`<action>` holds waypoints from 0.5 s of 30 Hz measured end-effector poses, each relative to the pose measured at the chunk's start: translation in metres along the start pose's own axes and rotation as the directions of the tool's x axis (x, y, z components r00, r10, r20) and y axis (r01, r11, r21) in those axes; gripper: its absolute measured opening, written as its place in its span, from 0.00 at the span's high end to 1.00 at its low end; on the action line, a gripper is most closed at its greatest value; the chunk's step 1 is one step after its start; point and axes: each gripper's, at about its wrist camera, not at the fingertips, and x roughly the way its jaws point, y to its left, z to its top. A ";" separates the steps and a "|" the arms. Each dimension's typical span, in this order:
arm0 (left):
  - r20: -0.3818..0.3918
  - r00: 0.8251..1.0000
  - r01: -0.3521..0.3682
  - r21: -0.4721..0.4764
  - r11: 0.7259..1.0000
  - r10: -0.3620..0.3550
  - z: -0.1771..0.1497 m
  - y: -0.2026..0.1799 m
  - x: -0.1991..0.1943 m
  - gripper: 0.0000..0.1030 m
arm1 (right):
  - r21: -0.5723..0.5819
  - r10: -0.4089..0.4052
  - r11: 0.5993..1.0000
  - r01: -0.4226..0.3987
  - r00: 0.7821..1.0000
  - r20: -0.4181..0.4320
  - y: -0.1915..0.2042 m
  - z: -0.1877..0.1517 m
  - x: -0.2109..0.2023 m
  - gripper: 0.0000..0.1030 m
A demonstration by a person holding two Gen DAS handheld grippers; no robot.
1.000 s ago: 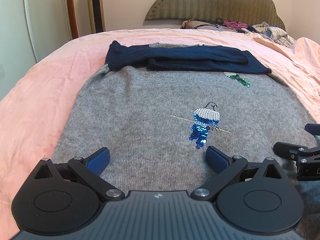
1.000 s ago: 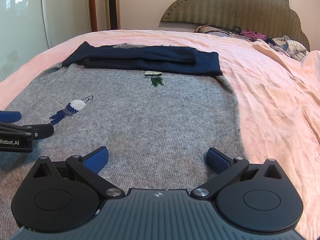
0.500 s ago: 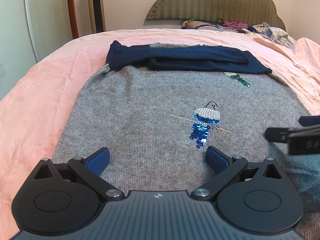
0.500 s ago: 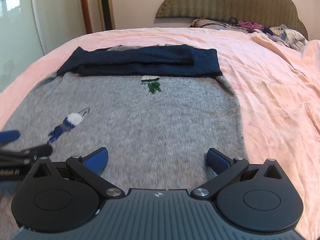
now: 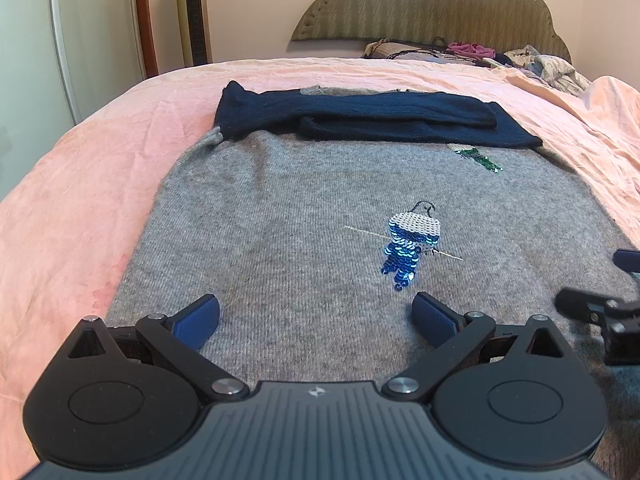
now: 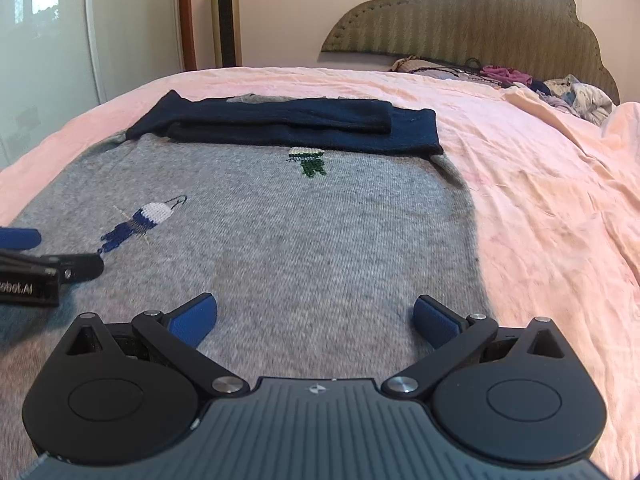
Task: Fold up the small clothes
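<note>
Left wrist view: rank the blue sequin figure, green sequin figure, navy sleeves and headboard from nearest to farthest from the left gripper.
From the left gripper, open over the grey sweater:
1. Blue sequin figure, just ahead, slightly right.
2. Green sequin figure, farther ahead on the right.
3. Navy sleeves, folded across the sweater's far end.
4. Headboard, at the bed's far end.

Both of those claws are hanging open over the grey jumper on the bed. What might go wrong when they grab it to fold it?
The blue sequin figure lies just ahead of the left gripper; a finger could snag its sequins or thin stitched line. The navy sleeves are only laid across the grey sweater, so lifting the hem might let them slide out of place. The right gripper sits near the sweater's edge and could pinch the pink bedsheet too.
</note>
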 end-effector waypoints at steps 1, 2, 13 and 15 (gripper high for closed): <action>0.000 1.000 -0.002 0.000 1.000 0.002 -0.001 0.000 -0.001 0.00 | -0.009 0.002 1.000 -0.002 1.000 0.001 0.000 -0.002 -0.003 0.00; 0.000 1.000 -0.004 0.001 1.000 0.004 -0.002 0.000 -0.002 0.00 | -0.018 0.003 1.000 -0.003 1.000 0.003 0.000 -0.004 -0.006 0.00; -0.001 1.000 -0.013 -0.014 1.000 0.013 -0.041 0.031 -0.047 0.00 | -0.047 0.048 0.998 -0.049 0.999 -0.018 -0.024 -0.031 -0.041 0.00; -0.003 1.000 -0.017 -0.016 1.000 0.017 -0.047 0.033 -0.056 0.00 | -0.056 0.054 0.997 -0.056 0.998 -0.028 -0.025 -0.034 -0.047 0.00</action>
